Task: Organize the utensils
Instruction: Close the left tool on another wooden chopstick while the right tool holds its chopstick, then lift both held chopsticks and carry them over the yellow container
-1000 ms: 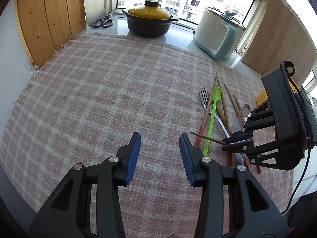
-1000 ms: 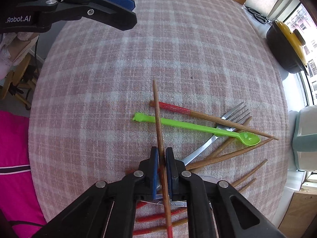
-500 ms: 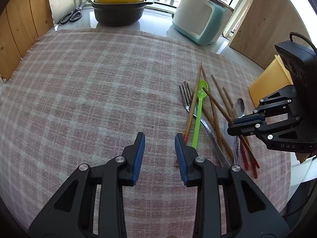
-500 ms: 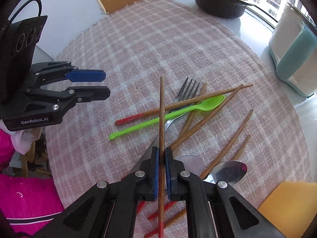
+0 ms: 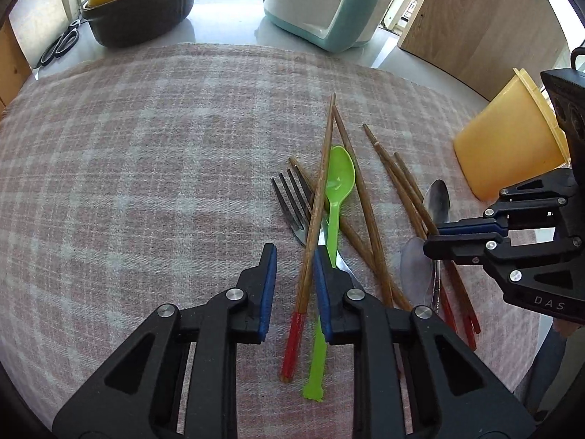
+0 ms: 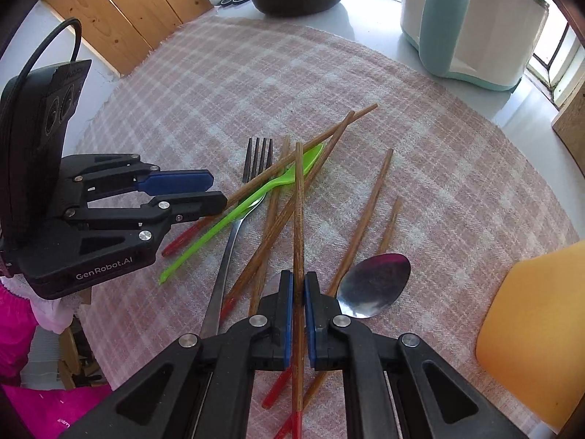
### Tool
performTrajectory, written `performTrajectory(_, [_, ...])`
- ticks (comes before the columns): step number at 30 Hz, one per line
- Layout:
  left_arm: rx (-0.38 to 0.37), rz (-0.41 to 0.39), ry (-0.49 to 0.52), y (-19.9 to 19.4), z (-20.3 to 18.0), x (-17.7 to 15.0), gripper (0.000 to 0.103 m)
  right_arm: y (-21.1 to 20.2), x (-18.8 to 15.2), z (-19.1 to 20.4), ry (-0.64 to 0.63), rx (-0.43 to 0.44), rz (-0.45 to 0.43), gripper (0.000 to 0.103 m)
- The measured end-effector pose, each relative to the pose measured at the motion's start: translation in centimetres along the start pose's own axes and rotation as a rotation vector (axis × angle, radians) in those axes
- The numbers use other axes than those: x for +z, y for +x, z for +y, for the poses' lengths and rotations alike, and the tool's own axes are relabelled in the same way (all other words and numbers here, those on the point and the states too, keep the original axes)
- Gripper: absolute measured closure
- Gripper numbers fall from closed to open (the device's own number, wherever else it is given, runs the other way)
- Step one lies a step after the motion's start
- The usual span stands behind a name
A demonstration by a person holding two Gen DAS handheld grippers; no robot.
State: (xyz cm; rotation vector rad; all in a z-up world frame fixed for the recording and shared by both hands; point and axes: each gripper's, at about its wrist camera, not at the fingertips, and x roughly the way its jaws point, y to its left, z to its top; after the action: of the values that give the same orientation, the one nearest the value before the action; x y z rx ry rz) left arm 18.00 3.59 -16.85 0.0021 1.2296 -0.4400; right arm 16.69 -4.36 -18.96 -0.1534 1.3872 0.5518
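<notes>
A pile of utensils lies on the checked cloth (image 5: 146,168): several red-tipped wooden chopsticks, a green plastic spoon (image 5: 338,190), a metal fork (image 5: 290,201) and a metal spoon (image 6: 373,285). My left gripper (image 5: 292,259) is open, its jaws on either side of one chopstick (image 5: 316,205) that lies on the pile. My right gripper (image 6: 298,285) is shut on another chopstick (image 6: 299,212) and holds it above the pile. The right gripper also shows in the left wrist view (image 5: 438,239), the left gripper in the right wrist view (image 6: 215,190).
A yellow cup (image 5: 512,146) lies on its side at the right of the cloth. Behind the cloth stand a black pot with a yellow lid (image 5: 139,3) and a white and teal appliance (image 5: 325,3). Scissors (image 5: 60,45) lie at the back left. Wooden boards flank the counter.
My left gripper has moved right and forward to the pile and now straddles a chopstick. My right gripper has kept hold of its chopstick and swung it towards the far side.
</notes>
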Motion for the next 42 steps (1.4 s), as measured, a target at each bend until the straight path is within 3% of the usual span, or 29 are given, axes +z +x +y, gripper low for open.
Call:
performTrajectory(6, [0.019, 0.018, 0.026, 0.9, -0.6, 0.7, 0.085, -1.6, -1.2, -2.2, 0.016, -0.005, -0.007, 0.100])
performTrajectory(9, [0.031, 0.022, 0.044, 0.8, -0.7, 0.7, 0.094, -1.5, -1.3, -2.5, 0.022, -0.009, -0.002, 0.100])
performTrajectory(13, [0.042, 0.033, 0.051, 0.8, -0.7, 0.4, 0.097, -1.7, -1.4, -3.1, 0.033, -0.013, 0.003, 0.100])
performTrajectory(19, [0.051, 0.074, 0.088, 0.7, -0.8, -0.7, 0.096, -1.5, -0.9, -3.4, 0.039, -0.016, 0.011, 0.100])
performTrajectory(23, [0.064, 0.061, 0.069, 1.2, -0.9, 0.9, 0.081, -1.3, -0.6, -3.7, 0.048, -0.014, 0.015, 0.099])
performTrajectory(30, [0.075, 0.052, 0.090, 2.3, -0.8, 2.1, 0.086, -1.0, -0.6, -4.4, 0.067, -0.011, 0.023, 0.099])
performTrajectory(33, [0.036, 0.045, 0.021, 2.2, 0.4, 1.9, 0.099, -1.2, -0.9, -4.3, 0.069, 0.004, 0.019, 0.099])
performTrajectory(42, [0.008, -0.007, -0.093, -0.6, 2.7, -0.2, 0.099, -3.2, -1.6, -4.4, 0.054, 0.034, -0.013, 0.099])
